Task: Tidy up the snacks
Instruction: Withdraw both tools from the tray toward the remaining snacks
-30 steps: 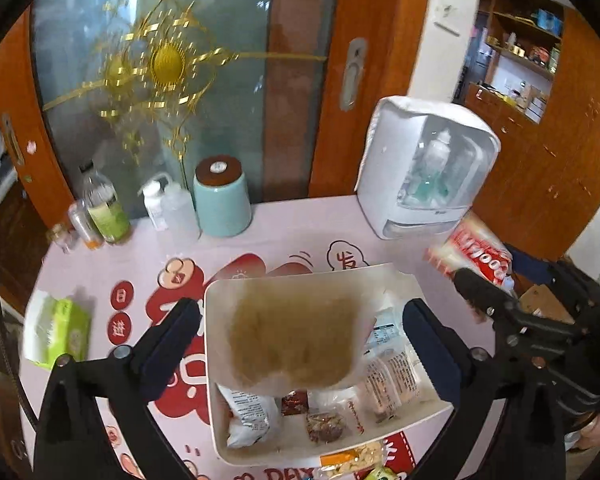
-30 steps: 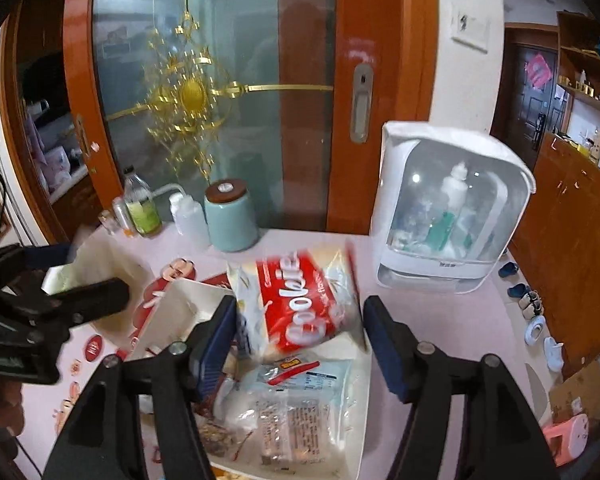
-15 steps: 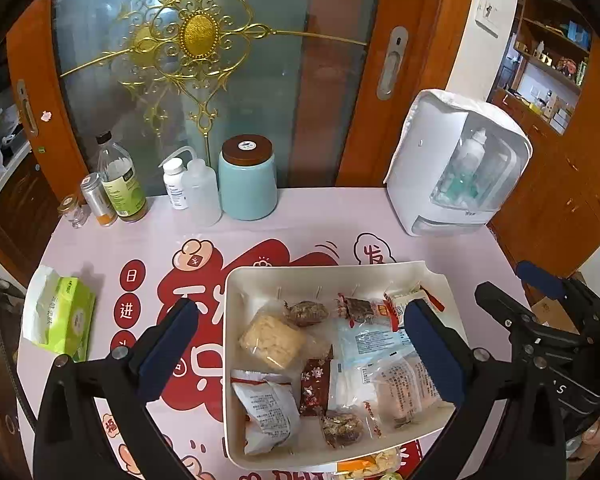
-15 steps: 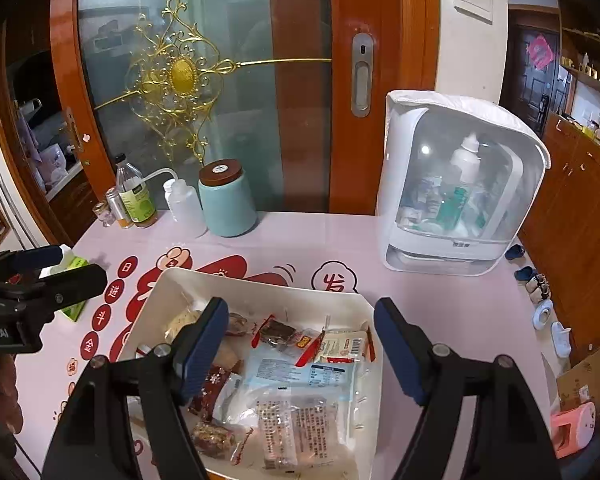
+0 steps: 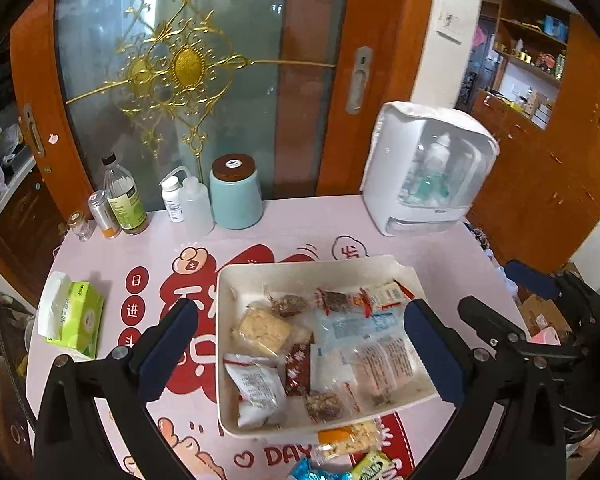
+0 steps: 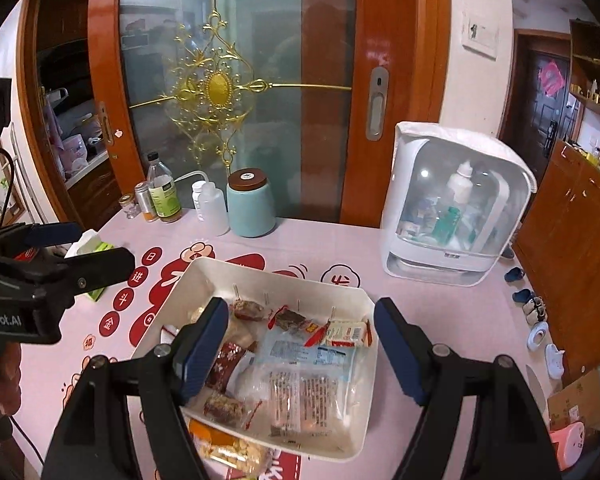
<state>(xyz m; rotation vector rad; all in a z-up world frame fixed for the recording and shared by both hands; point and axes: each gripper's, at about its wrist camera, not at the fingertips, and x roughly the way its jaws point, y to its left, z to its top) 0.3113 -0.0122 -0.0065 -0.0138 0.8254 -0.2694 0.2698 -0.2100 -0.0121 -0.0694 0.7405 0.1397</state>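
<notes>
A white tray (image 5: 300, 266) sits on the pink table, holding a cracker packet (image 5: 264, 330), a red-brown bar (image 5: 298, 368), clear long packs (image 5: 380, 364) and small wrapped sweets. My left gripper (image 5: 302, 348) hangs open above it, one finger on each side, with nothing between them. In the right wrist view, my right gripper (image 6: 300, 348) also stands open over the tray (image 6: 276, 276), empty. An orange cracker bag (image 5: 348, 442) and blue and green wrappers (image 5: 374, 468) lie on the table just in front of the tray. Each gripper shows in the other's view: left gripper (image 6: 72, 248), right gripper (image 5: 508, 298).
Along the back edge stand bottles (image 5: 124, 200), a teal jar (image 5: 236, 192) and a white cabinet with a clear door (image 5: 428, 172), in front of a glass sliding door. A green tissue pack (image 5: 74, 316) lies at the left. Shoes (image 6: 536, 312) and a cardboard box are on the floor at the right.
A red cookie bag between my right jaws and a blurred beige packet before my left camera are gone from view. The cracker packet now lies in the tray. Both grippers have drawn back and up.
</notes>
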